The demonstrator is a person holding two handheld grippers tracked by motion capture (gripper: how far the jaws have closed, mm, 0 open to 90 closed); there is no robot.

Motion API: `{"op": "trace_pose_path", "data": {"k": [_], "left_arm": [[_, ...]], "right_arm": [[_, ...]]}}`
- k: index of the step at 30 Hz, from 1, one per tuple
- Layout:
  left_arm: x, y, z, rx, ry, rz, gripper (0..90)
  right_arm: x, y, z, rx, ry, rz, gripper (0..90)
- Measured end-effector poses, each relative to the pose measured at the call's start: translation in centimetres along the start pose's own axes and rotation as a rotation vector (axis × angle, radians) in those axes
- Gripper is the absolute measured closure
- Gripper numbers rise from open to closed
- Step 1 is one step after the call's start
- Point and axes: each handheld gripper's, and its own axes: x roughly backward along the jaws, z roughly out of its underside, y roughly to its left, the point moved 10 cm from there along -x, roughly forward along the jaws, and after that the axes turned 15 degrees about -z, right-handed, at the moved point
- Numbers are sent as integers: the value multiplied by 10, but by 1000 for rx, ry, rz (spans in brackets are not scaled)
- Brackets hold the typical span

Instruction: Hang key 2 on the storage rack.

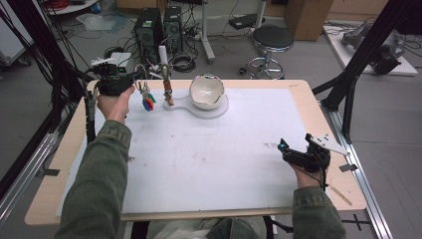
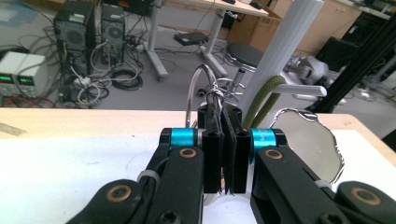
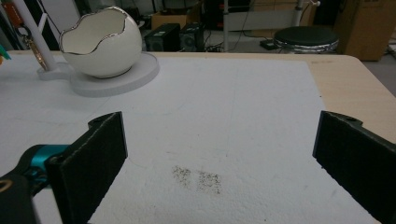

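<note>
Left gripper [image 1: 133,79] pressed tight on key ring [image 2: 215,93]; keys [image 1: 147,101] dangle just beside stand [image 1: 166,79], not yet hung on peg. Pickup judged done, hanging left. Right gripper [image 1: 298,149] spread, idle over tabletop [image 1: 209,159].

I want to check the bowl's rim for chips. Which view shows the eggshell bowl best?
The right gripper view: the eggshell bowl is near, sharp, jagged rim whole. The high view shows it small; the left gripper view catches its edge.
</note>
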Motion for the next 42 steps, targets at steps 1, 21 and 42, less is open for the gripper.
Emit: {"op": "trace_pose_path", "data": {"k": [1,21,42], "left_arm": [[-2,0,0,1,0,4,870],[-13,-20,5,-90,-2,43,870],[-21,-27,20,-65,64,107,610]], "right_arm": [[0,0,0,2,0,0,19],[0,-2,1,-9,1,3,19],[0,-4,2,-21,-5,2,19]]}}
